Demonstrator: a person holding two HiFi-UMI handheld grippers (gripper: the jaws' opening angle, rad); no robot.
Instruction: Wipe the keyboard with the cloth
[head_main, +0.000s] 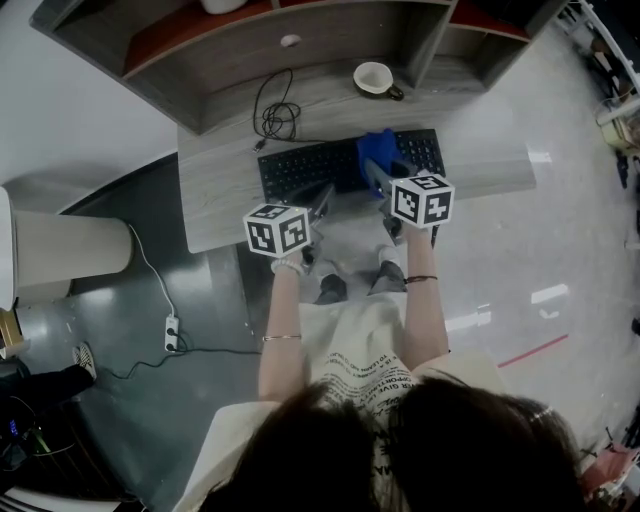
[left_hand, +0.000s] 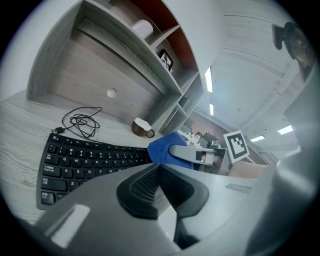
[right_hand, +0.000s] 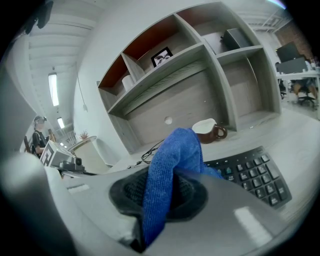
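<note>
A black keyboard (head_main: 320, 165) lies on the grey wooden desk (head_main: 215, 200), also seen in the left gripper view (left_hand: 85, 162) and the right gripper view (right_hand: 252, 172). My right gripper (head_main: 378, 172) is shut on a blue cloth (head_main: 378, 148), which it holds over the keyboard's right half. In the right gripper view the cloth (right_hand: 172, 160) stands up between the jaws (right_hand: 167, 187). My left gripper (head_main: 322, 196) hovers at the keyboard's front edge, shut (left_hand: 159, 167) with nothing in it. The cloth (left_hand: 162, 147) shows just ahead of it.
A brown and white cup (head_main: 375, 78) stands behind the keyboard, with a coiled black cable (head_main: 278, 115) to its left. Shelf compartments (head_main: 250, 40) rise at the desk's back. On the floor to the left are a white bin (head_main: 70, 250) and a power strip (head_main: 172, 332).
</note>
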